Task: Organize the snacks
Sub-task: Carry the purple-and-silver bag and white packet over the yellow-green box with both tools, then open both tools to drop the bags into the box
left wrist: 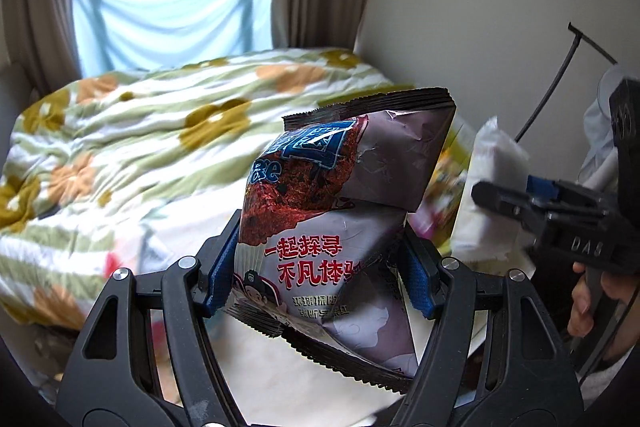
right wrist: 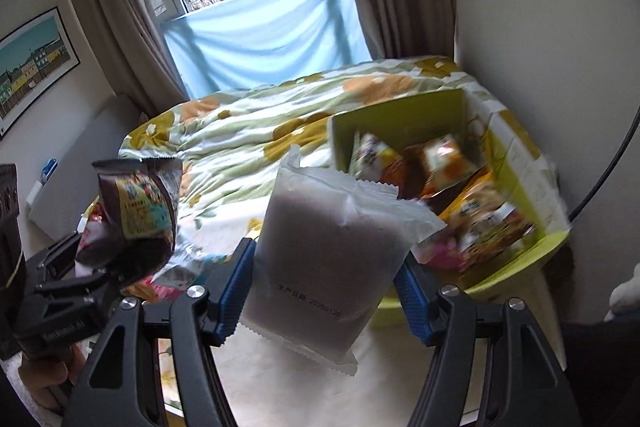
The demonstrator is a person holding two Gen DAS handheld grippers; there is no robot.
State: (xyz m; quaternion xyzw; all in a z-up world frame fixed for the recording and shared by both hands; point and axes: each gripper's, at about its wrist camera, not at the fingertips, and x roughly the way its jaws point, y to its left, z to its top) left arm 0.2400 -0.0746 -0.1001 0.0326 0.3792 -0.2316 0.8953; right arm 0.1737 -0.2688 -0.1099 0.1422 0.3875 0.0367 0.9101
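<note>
My left gripper [left wrist: 320,263] is shut on a purple snack bag [left wrist: 340,195] with red Chinese print, held upright above the bed. My right gripper [right wrist: 328,291] is shut on a white, frosted snack packet [right wrist: 332,247] with a printed date line. Each view catches the other tool. In the left wrist view the right gripper [left wrist: 504,203] carries the white packet [left wrist: 488,187] at the right. In the right wrist view the left gripper [right wrist: 88,263] carries the purple bag [right wrist: 136,203] at the left. A yellow-green cardboard box [right wrist: 516,155] lies open on the bed, right of the packet, with several snack packs inside.
A floral quilt [left wrist: 140,131] covers the bed below both grippers. Loose snack packs [right wrist: 176,279] lie on the bed at the lower left. Curtains and a window with a blue cloth [right wrist: 272,27] stand behind. A wall [right wrist: 540,7] borders the box's right. A hand [left wrist: 584,303] holds the right tool.
</note>
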